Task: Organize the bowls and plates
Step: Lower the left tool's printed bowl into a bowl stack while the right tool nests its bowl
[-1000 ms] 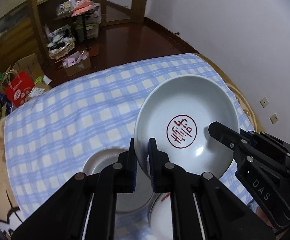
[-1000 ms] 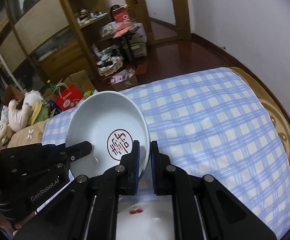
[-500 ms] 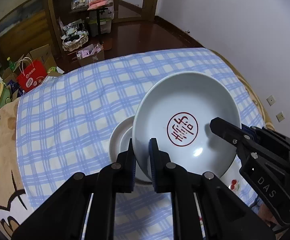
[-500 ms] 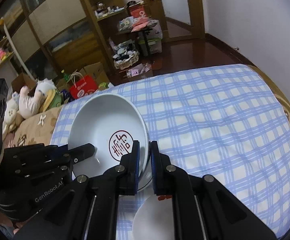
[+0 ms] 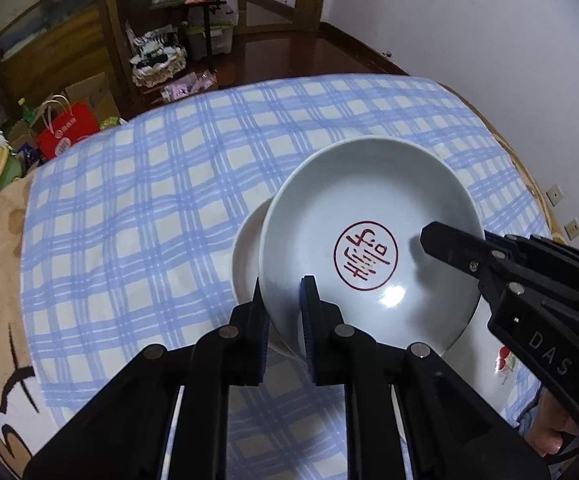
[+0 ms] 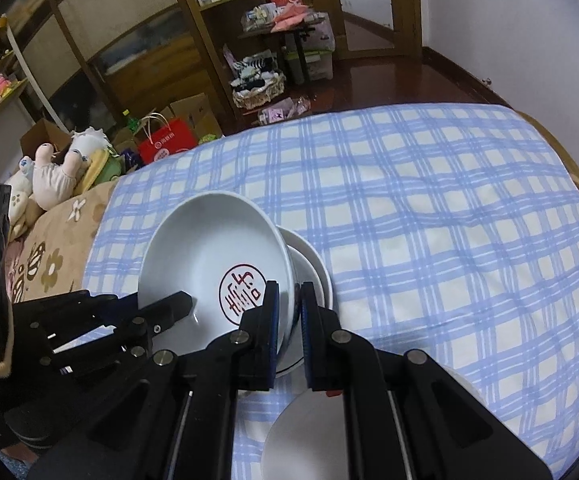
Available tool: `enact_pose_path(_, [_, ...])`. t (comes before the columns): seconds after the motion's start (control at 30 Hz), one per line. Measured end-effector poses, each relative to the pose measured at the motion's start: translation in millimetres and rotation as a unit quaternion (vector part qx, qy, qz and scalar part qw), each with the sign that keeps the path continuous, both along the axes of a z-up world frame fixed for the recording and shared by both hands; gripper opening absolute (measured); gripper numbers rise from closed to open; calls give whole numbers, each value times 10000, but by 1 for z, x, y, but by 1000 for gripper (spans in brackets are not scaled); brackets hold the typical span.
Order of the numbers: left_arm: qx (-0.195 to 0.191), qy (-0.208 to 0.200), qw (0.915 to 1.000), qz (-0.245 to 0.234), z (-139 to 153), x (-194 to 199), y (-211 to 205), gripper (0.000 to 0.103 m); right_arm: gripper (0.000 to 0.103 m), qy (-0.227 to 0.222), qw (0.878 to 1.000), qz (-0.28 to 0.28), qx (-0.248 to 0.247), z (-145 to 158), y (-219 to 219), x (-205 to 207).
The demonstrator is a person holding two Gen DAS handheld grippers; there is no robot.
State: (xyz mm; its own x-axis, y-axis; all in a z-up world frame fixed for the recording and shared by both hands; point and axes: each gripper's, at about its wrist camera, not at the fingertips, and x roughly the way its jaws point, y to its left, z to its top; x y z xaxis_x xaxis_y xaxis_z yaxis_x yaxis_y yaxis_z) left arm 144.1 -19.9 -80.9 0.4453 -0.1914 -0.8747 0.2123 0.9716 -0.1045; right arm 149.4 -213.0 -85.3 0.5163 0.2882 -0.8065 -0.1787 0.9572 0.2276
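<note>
Pale grey-white porcelain is what both tools are clamped on: a shallow bowl with a red seal mark [image 5: 369, 240] is held between the two grippers over the blue checked tablecloth [image 5: 149, 200]. The left gripper [image 5: 283, 312] pinches the bowl's near-left rim, one finger inside the wall and one outside. The right gripper [image 6: 288, 312] does the same on the opposite rim, fingers closed on the porcelain. The bowl hangs tilted, just above a smaller white bowl [image 6: 309, 264] sitting on the cloth, which peeks out from behind it; I cannot tell whether the two already touch. Another white plate [image 6: 309, 432] lies nearer the person, partly hidden under the right tool, and one with a cherry print [image 5: 505, 360] shows at the edge of the left view.

To my eye this is the stacking step, with the marked bowl being brought onto the white one. Next it needs levelling and centring over the lower bowl, then a gentle lowering before both pairs of fingers let go together, so that it does not tip or clatter.
</note>
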Motion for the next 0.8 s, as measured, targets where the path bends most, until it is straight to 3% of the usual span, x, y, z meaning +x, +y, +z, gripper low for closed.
enact_pose_path(0.8, [39,323,9995,-22,-40,23,4,14,11,292,9990,93,-324,-38,16,24])
